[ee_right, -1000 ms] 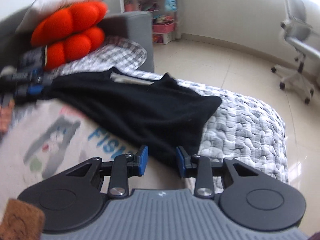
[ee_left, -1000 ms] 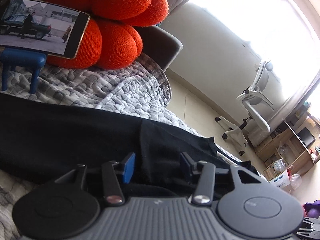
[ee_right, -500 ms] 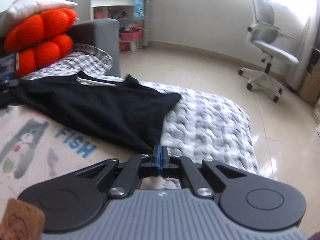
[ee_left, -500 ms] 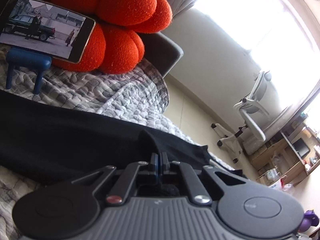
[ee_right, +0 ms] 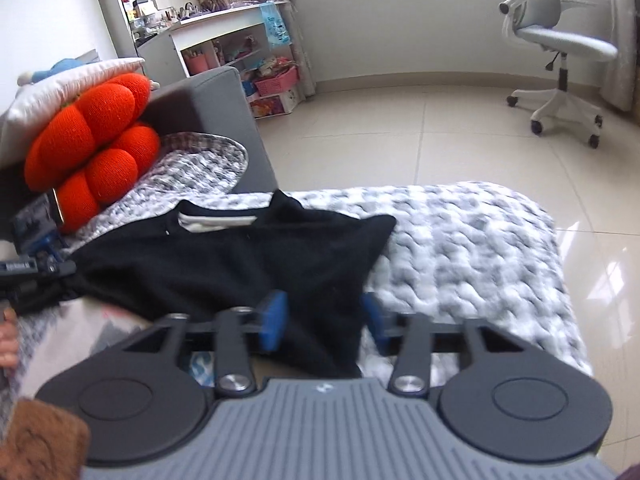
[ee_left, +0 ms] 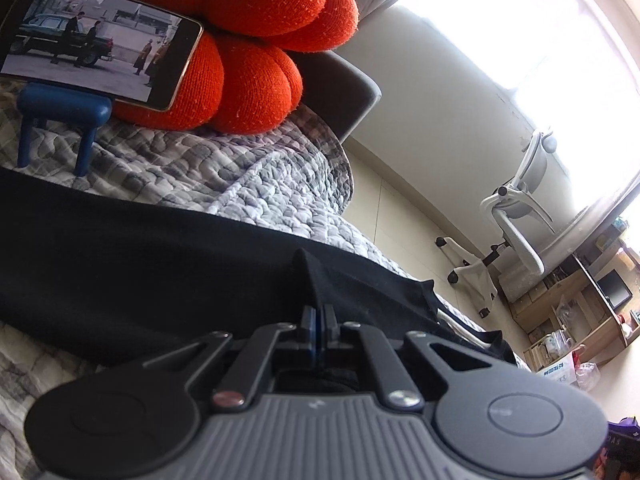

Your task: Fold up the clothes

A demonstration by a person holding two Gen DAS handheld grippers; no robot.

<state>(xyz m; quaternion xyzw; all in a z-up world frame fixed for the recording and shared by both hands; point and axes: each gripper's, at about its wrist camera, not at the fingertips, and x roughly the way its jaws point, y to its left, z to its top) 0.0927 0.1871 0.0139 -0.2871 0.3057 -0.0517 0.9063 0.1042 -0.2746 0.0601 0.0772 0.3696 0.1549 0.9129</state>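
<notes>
A black garment point(ee_right: 224, 264) lies spread over the grey quilted blanket point(ee_right: 460, 240), its neck opening toward the sofa arm. In the left wrist view the black garment point(ee_left: 140, 264) fills the middle, and my left gripper point(ee_left: 319, 326) is shut on a raised pinch of its near edge. At the far left of the right wrist view the left gripper point(ee_right: 38, 272) shows at the garment's other side. My right gripper point(ee_right: 324, 318) stands open, its blue pads point(ee_right: 274, 316) either side of the garment's near corner.
An orange knot cushion point(ee_left: 240, 40) and a phone on a blue stand point(ee_left: 100, 44) sit behind the garment by the grey sofa arm point(ee_right: 216, 104). A printed light cloth point(ee_right: 100, 328) lies under the garment. A white office chair point(ee_right: 560, 40) stands on the tiled floor.
My left gripper went from open to shut on the garment's edge and holds it. My right gripper was open, shut half a second ago, and now stands open again nearer the garment's corner.
</notes>
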